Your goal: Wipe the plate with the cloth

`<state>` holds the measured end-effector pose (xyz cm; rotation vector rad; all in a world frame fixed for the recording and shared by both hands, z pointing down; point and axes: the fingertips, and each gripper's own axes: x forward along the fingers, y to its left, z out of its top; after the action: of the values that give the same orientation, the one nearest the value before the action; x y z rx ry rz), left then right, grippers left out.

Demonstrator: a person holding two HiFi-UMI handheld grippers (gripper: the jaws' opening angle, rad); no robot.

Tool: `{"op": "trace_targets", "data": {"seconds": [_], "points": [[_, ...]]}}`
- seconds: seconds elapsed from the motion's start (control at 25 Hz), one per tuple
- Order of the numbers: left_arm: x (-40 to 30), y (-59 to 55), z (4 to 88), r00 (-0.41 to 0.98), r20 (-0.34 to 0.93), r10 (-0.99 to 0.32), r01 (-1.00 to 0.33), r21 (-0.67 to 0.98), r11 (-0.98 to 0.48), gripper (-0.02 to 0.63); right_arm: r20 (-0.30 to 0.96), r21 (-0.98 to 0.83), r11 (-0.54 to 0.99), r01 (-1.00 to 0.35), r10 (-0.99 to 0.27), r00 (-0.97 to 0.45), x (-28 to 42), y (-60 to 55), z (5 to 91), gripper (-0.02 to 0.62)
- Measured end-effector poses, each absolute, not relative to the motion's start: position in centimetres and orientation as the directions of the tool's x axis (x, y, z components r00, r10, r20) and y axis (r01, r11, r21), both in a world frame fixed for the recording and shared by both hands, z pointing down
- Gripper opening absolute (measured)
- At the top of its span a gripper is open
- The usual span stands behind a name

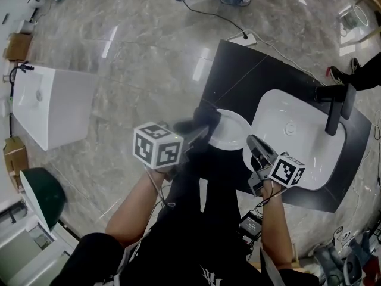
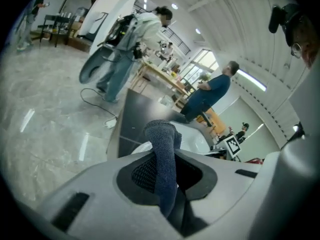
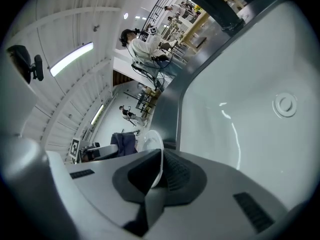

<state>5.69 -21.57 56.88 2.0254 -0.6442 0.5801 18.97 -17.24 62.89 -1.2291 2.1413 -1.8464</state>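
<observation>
The white plate point(image 1: 231, 130) is held up on edge over the left side of the black counter point(image 1: 238, 70). My right gripper point(image 1: 255, 143) is shut on its rim; in the right gripper view the thin plate point(image 3: 153, 145) runs straight between the jaws of my right gripper point(image 3: 157, 171). My left gripper point(image 1: 199, 137) is shut on a dark blue-grey cloth point(image 1: 202, 123), which is bunched against the plate's left edge. In the left gripper view the cloth point(image 2: 164, 154) sticks up out of my left gripper point(image 2: 165, 170). From the right gripper view the cloth point(image 3: 125, 143) shows beyond the plate.
A white sink basin point(image 1: 297, 130) with a black faucet point(image 1: 336, 109) is set in the counter to the plate's right. Another white basin point(image 1: 53, 103) stands on the marble floor at left. A cable and power strip point(image 1: 244, 39) lie behind the counter. People point(image 2: 207, 96) stand in the background.
</observation>
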Motion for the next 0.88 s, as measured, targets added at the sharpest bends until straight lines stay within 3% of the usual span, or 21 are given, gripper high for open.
{"op": "trace_targets", "data": {"seconds": [0.2, 0.36, 0.88], "points": [[14.9, -18.6, 57.8, 0.842, 0.535, -0.068, -0.491, 0.709, -0.506, 0.058, 0.439, -0.852, -0.036, -0.523, -0.593, -0.675, 18.7, -17.2, 62.8, 0.014], [17.2, -18.3, 60.4, 0.812, 0.584, -0.009, -0.493, 0.677, -0.546, 0.058, 0.448, -0.846, -0.042, -0.531, -0.595, -0.667, 19.0, -17.1, 63.0, 0.014], [3.9, -23.3, 61.6, 0.665, 0.729, -0.160, -0.697, 0.530, -0.482, 0.058, 0.447, -0.849, -0.059, -0.526, -0.609, -0.655, 19.5, -17.1, 63.3, 0.014]]}}
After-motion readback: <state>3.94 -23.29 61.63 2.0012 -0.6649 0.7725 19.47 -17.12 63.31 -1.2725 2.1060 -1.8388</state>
